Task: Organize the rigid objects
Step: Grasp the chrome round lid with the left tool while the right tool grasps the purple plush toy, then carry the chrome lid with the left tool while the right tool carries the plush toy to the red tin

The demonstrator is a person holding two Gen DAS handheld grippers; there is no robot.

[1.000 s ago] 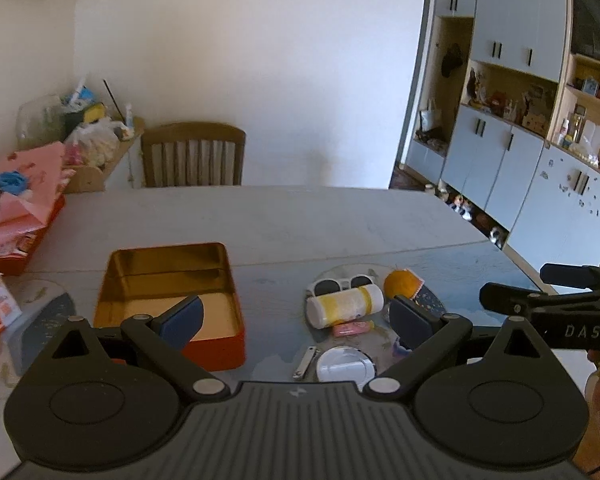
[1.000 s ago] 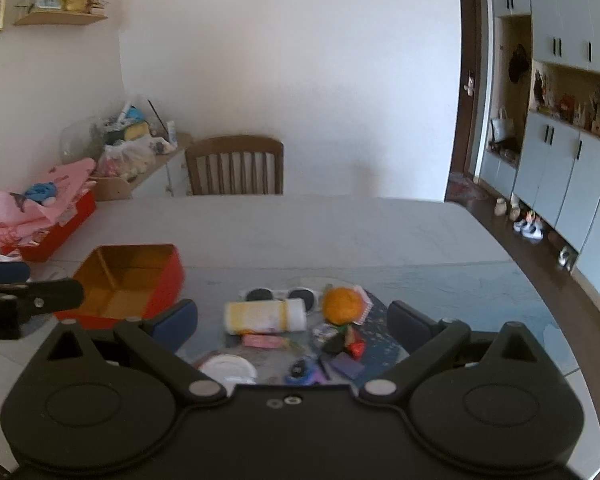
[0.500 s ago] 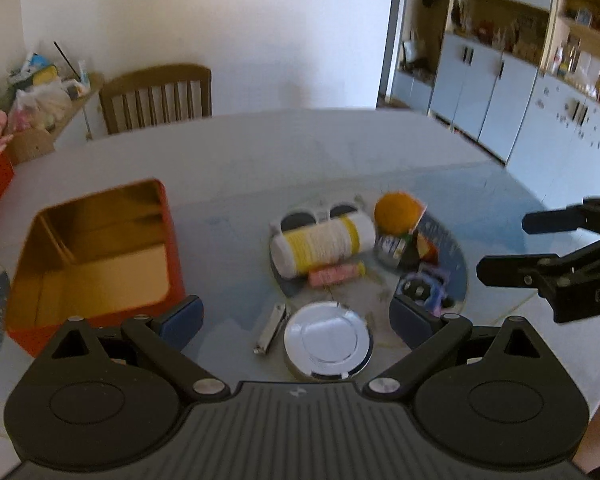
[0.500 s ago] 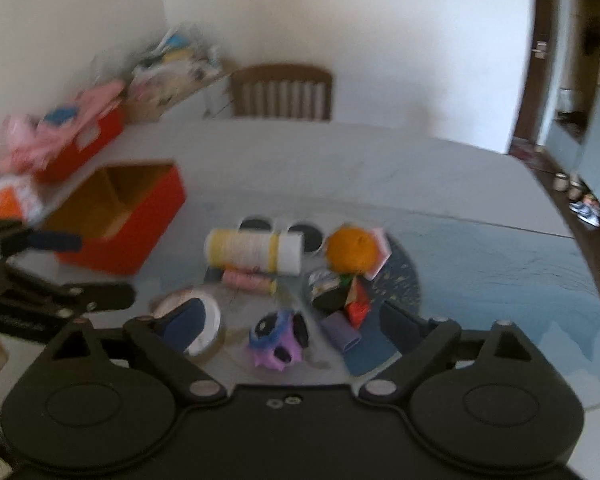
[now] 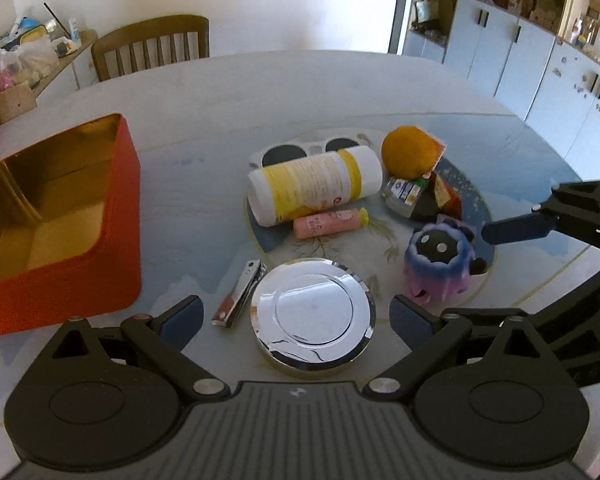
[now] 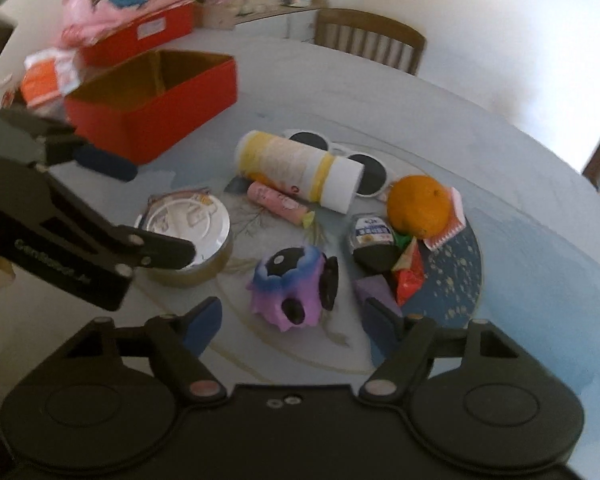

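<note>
My left gripper (image 5: 296,320) is open, low over the table, with a round silver tin (image 5: 312,312) just ahead between its fingers and a nail clipper (image 5: 240,300) beside it. My right gripper (image 6: 292,322) has its jaws closing. A purple and blue toy (image 6: 292,284) sits between its fingertips, and the pads do not touch it. Further off lie a yellow and white bottle (image 5: 316,184), a pink tube (image 5: 328,222), an orange (image 6: 420,204), white sunglasses (image 6: 364,176) and a small black-capped jar (image 6: 370,240). An open red tin box (image 5: 60,240) stands at the left.
A wooden chair (image 5: 152,48) stands behind the table. Bags and another red box (image 6: 140,36) crowd the far left. Cupboards (image 5: 520,52) line the right wall. A right gripper finger (image 5: 516,229) reaches in beside the toy. Small red and purple items (image 6: 408,276) lie by the jar.
Both grippers have come down toward the objects and now tilt more steeply at the table. The right gripper has rolled and its jaws have narrowed, with the purple toy now between its fingertips.
</note>
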